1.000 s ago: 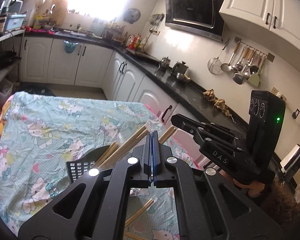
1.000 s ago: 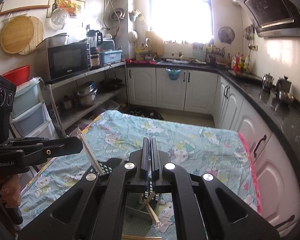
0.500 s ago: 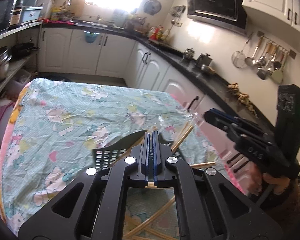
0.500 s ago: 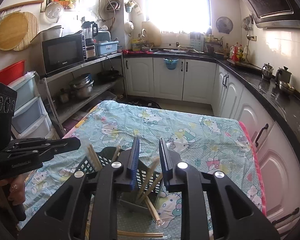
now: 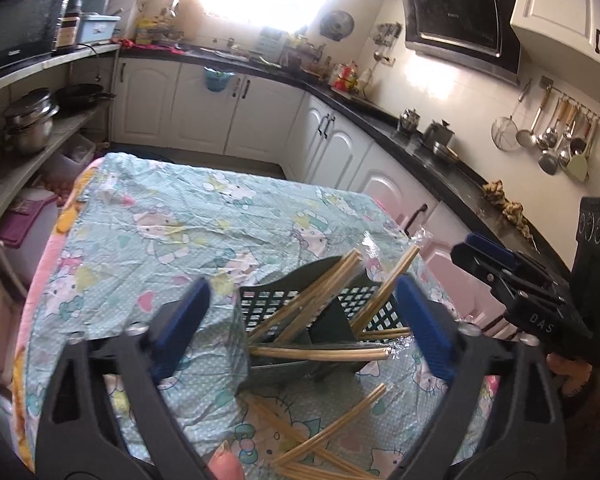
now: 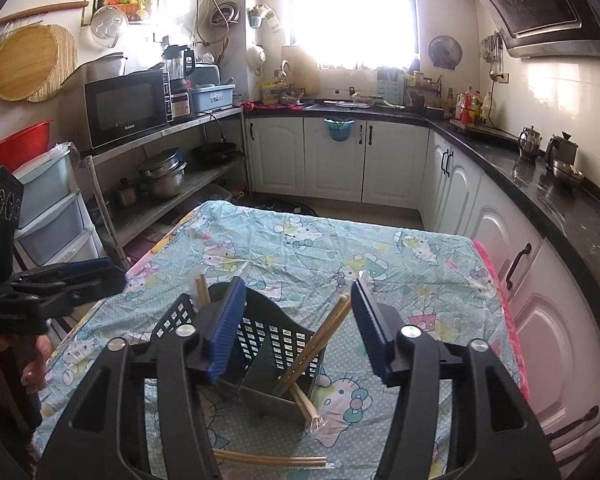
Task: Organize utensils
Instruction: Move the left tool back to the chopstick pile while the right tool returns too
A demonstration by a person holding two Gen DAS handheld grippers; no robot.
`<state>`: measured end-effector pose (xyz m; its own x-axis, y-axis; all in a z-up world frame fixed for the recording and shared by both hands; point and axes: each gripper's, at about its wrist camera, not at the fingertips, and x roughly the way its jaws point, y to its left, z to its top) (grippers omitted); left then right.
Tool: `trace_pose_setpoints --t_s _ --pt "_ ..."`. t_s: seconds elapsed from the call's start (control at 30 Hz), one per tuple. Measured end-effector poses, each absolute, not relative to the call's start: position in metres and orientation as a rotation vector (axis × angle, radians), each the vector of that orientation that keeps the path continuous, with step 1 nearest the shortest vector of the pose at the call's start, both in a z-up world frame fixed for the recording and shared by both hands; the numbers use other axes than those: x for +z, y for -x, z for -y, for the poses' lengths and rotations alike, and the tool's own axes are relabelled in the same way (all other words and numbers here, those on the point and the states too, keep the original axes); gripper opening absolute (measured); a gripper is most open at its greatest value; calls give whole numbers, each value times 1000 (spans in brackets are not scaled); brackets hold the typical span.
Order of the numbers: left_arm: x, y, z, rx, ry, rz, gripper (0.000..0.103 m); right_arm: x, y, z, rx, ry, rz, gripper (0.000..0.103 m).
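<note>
A dark mesh utensil basket [image 5: 268,304] [image 6: 276,344] stands on the cartoon-print tablecloth [image 5: 160,220]. Wrapped bamboo chopsticks [image 5: 312,292] [image 6: 320,344] lean in its compartments, and one pair [image 5: 320,354] lies across its rim. More chopsticks [image 5: 328,428] [image 6: 268,460] lie loose on the cloth in front. My left gripper [image 5: 302,320] [image 6: 100,276] hovers over the basket, jaws opening wide, pads touching nothing. My right gripper [image 6: 296,328] [image 5: 466,254] hangs above the basket from the other side, jaws opening, nothing pressed between them.
Kitchen cabinets and a black counter [image 6: 540,184] run along the right and far sides. A shelf rack with pots and a microwave [image 6: 128,108] stands at the left. A fingertip [image 5: 224,466] shows at the bottom of the left wrist view.
Both grippers went from shut to open. The left one tilted down toward the basket and let go of the chopsticks, which now rest in it.
</note>
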<state>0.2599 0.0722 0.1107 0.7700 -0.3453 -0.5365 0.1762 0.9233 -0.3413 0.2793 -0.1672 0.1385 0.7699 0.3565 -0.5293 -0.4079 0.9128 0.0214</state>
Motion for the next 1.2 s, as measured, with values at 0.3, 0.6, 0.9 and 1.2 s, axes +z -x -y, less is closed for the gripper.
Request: trace_pose_setpoints --t_s 0.3,0.6,0.9,1.2 --pt "119 -233 -91 -213 303 -584 93 148 -258 176 406 93 -514 63" --pt "107 -207 -96 -177 314 -590 93 149 -232 186 404 69 -502 66" --pt "93 -194 -92 -168 305 -615 93 140 -209 188 415 75 -514 67" --pt "71 -184 -86 -160 290 -660 93 112 -196 184 412 91 -569 68"
